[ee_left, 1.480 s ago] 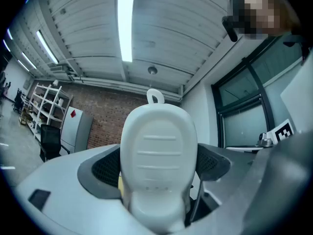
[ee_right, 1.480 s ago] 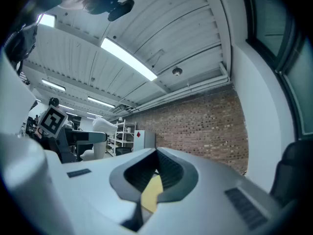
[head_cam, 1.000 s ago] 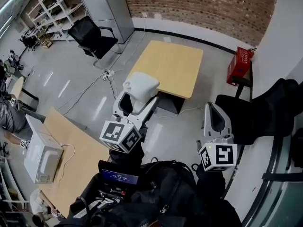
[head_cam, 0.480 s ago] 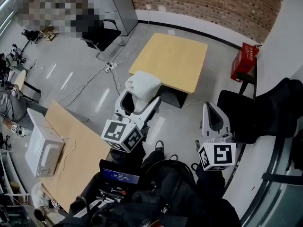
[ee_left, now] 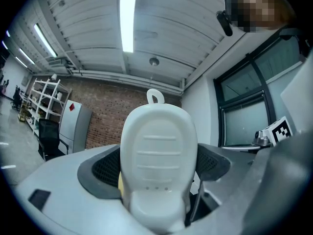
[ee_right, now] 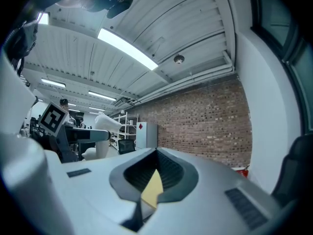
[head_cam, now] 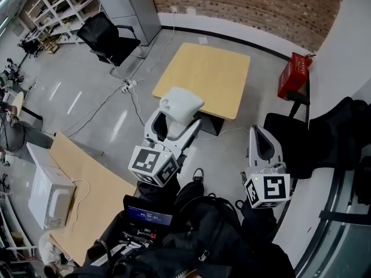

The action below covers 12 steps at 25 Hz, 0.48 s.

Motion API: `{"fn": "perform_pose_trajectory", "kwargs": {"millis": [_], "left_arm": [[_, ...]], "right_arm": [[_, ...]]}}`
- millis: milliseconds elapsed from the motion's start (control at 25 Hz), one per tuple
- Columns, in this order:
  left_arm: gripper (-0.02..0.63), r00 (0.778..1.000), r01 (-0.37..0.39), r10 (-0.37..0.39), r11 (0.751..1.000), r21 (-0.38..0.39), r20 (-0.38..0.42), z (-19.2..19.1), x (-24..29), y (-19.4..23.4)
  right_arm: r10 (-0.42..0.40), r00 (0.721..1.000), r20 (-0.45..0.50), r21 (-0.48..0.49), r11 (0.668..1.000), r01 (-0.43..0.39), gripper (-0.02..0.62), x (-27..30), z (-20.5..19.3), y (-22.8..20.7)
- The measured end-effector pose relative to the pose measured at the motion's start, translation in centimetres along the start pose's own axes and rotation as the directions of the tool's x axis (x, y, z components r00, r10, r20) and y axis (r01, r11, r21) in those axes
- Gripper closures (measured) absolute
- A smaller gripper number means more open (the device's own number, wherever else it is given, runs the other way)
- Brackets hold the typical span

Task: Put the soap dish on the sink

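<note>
A white soap dish [head_cam: 181, 104] with a small hanging loop is clamped between the wide-set jaws of my left gripper [head_cam: 175, 120]. It is carried in the air above the floor, in front of the yellow table [head_cam: 203, 77]. In the left gripper view the soap dish [ee_left: 157, 151] fills the space between the dark pads [ee_left: 100, 168] and stands on end. My right gripper [head_cam: 258, 133] hangs to the right with its jaws together and nothing in them. In its own view the right gripper [ee_right: 157, 153] shows pads that meet at the tips. No sink is in view.
A black office chair [head_cam: 110, 39] and a grey cabinet [head_cam: 124, 2] stand at the back left. A red box [head_cam: 293, 77] sits by the brick wall. A white appliance [head_cam: 49, 193] rests on a wooden board [head_cam: 93, 196] at the lower left, and dark seats [head_cam: 324, 138] are at the right.
The left gripper with the soap dish has drifted slightly right in the head view. The right gripper has barely shifted. Neither grip has changed.
</note>
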State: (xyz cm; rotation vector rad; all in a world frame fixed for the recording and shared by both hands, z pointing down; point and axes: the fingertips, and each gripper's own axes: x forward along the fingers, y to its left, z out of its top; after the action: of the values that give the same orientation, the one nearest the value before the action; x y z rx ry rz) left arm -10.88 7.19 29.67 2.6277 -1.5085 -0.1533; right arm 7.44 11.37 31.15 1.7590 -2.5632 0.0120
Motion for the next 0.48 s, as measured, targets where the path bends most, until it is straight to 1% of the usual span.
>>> {"fn": "perform_pose_trajectory", "kwargs": {"millis": [160,480], "left_arm": [[0.17,1.0,0.026,-0.026,0.999,0.018,-0.01,0.2,2.9,1.9],[0.17,0.997,0.068,-0.068,0.997,0.021,-0.029,-0.6,8.2,6.2]], "right_arm": [[-0.011,1.0,-0.015,0.006,1.0,0.012,0.591,3.5,0.0,-0.4],[-0.025,0.999,-0.031,-0.019,1.0,0.025,0.591,10.4,0.2,-0.9]]}}
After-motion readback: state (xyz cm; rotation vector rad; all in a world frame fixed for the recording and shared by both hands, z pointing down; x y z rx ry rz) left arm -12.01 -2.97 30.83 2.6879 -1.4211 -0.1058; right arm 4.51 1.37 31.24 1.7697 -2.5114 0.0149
